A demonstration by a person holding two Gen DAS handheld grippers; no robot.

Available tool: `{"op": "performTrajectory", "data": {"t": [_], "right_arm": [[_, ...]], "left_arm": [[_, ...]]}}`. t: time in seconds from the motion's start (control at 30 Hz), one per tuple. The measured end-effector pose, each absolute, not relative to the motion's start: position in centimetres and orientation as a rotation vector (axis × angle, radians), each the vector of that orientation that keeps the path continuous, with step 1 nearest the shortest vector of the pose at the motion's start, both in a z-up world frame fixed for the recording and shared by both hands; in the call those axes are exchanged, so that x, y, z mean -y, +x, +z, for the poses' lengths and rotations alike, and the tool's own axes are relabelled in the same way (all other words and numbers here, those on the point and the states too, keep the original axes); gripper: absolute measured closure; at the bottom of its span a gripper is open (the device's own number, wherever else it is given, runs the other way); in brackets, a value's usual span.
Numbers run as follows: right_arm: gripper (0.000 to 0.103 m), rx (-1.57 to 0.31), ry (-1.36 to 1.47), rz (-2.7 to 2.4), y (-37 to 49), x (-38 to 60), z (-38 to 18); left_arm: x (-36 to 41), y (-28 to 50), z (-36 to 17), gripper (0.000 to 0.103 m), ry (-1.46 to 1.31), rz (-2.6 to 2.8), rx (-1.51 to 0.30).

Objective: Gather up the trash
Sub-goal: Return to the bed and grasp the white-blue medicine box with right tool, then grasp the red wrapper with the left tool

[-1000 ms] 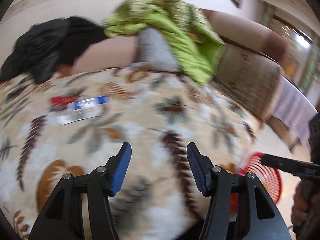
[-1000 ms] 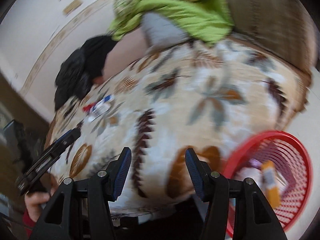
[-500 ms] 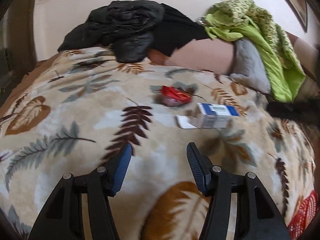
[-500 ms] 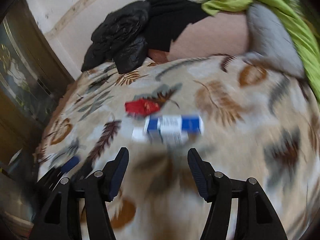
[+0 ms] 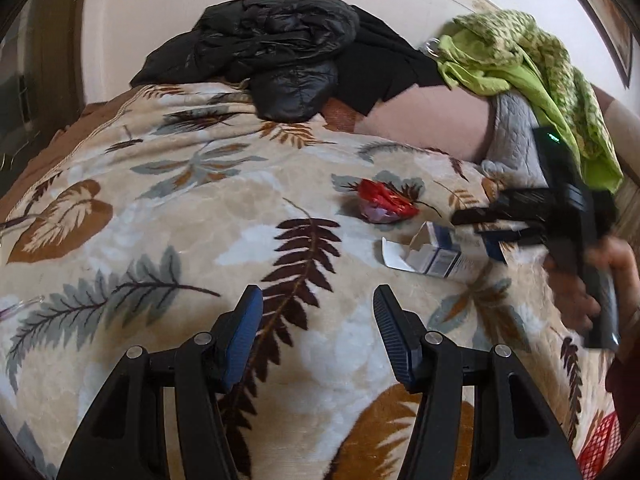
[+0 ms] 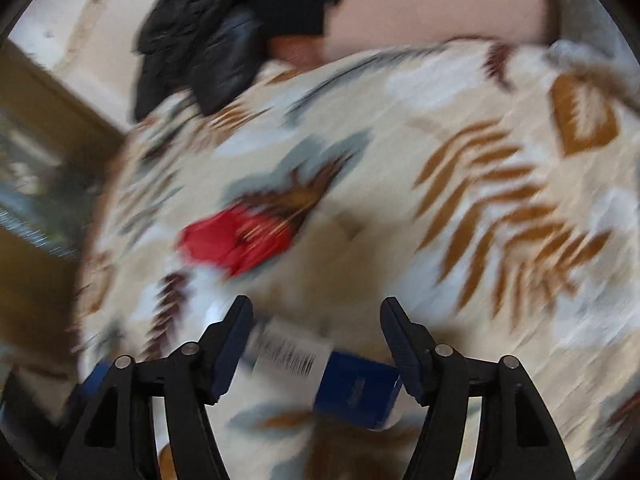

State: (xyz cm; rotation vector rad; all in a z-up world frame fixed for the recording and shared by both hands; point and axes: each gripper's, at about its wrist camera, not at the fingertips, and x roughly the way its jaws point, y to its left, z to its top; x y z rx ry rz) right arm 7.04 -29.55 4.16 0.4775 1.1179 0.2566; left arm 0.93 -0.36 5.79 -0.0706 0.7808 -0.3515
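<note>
A white and blue carton point(image 5: 436, 254) with an open flap lies on the leaf-patterned blanket point(image 5: 200, 216), right of centre. A crumpled red wrapper point(image 5: 382, 202) lies just beyond it. My left gripper point(image 5: 318, 312) is open and empty, low over the blanket, well short of both. My right gripper point(image 6: 316, 320) is open with the carton point(image 6: 320, 364) lying between its fingers on the blanket; the view is blurred. The red wrapper point(image 6: 236, 240) sits ahead to its left. The right gripper point(image 5: 492, 226) also shows in the left wrist view, over the carton.
A black jacket point(image 5: 276, 52) and a green cloth point(image 5: 520, 56) are heaped on the sofa back. A grey cushion point(image 5: 512, 140) leans at the right. A red basket point(image 5: 600, 444) shows at the lower right edge, off the blanket.
The right gripper has swept in from the basket side and come down over the carton, which now lies between its fingers. The left view has swung left and steadied.
</note>
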Motion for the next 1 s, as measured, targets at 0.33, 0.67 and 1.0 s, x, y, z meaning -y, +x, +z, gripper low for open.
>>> {"op": "performTrajectory", "data": {"t": [0.33, 0.67, 1.0], "right_arm": [[0.055, -1.121, -0.022, 0.265, 2.8, 20.0, 3.9], [0.065, -1.041, 0.346, -0.005, -6.9, 23.2, 7.2], [0.065, -0.979, 0.544, -0.053, -12.3, 25.4, 5.5]], "left_arm": [[-0.2, 1.0, 5.8, 0.047, -0.111, -0.353, -0.791], [3.2, 3.2, 6.9, 0.040, -0.112, -0.503, -0.782], [10.5, 12.6, 4.2, 0.028, -0.069, -0.486, -0.868]]}}
